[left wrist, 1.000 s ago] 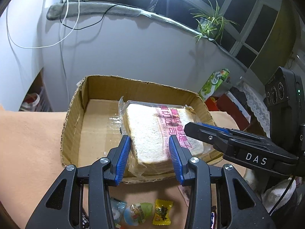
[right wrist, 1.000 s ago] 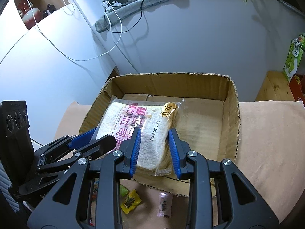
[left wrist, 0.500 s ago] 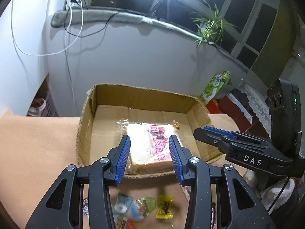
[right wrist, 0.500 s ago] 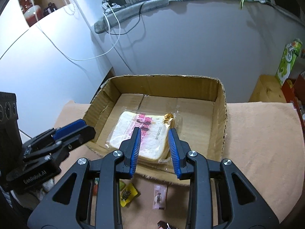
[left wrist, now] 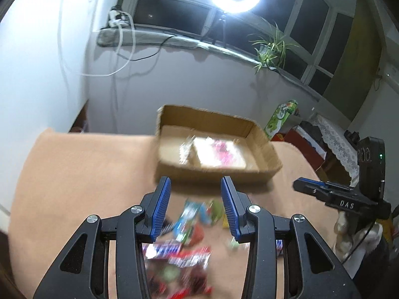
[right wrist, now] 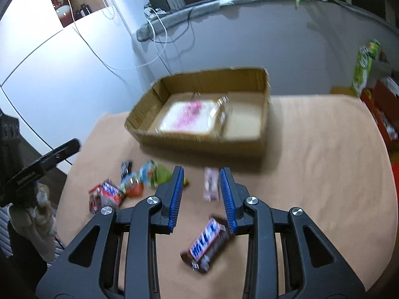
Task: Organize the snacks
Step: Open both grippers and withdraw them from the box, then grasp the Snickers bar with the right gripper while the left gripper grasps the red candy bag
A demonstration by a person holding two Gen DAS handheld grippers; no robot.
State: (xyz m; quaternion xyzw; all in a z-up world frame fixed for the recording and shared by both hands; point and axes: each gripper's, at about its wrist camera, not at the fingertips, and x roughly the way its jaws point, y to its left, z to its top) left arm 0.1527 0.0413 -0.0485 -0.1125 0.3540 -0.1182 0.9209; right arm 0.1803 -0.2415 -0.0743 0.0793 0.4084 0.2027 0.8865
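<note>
Snacks [right wrist: 129, 186] cluster at left on table [right wrist: 324, 174], blurred, uncounted. One cardboard box [right wrist: 199, 147] beyond holds one bagged bread [right wrist: 189, 119], lying flat. One chocolate bar [right wrist: 207, 244], long axis diagonal toward upper right. Left gripper [left wrist: 195, 206], right gripper [right wrist: 201, 196]: both spread, empty.

Box: we see a cardboard box [right wrist: 207, 114] far on the tan-covered table [right wrist: 324, 174], open at the top.
Bread: a bagged slice of bread [right wrist: 189, 119] with pink print lies flat in the box's left part.
Right gripper: our right gripper [right wrist: 202, 194] hangs over the table near the box, its blue pads apart with nothing between them.
Loose snacks: a chocolate bar [right wrist: 207, 244] lies nearest; a pink sachet [right wrist: 210, 184] lies beyond; blurred wrappers [right wrist: 124, 186] cluster left.
Left gripper: our left gripper [right wrist: 72, 145] shows at the left edge.
</note>
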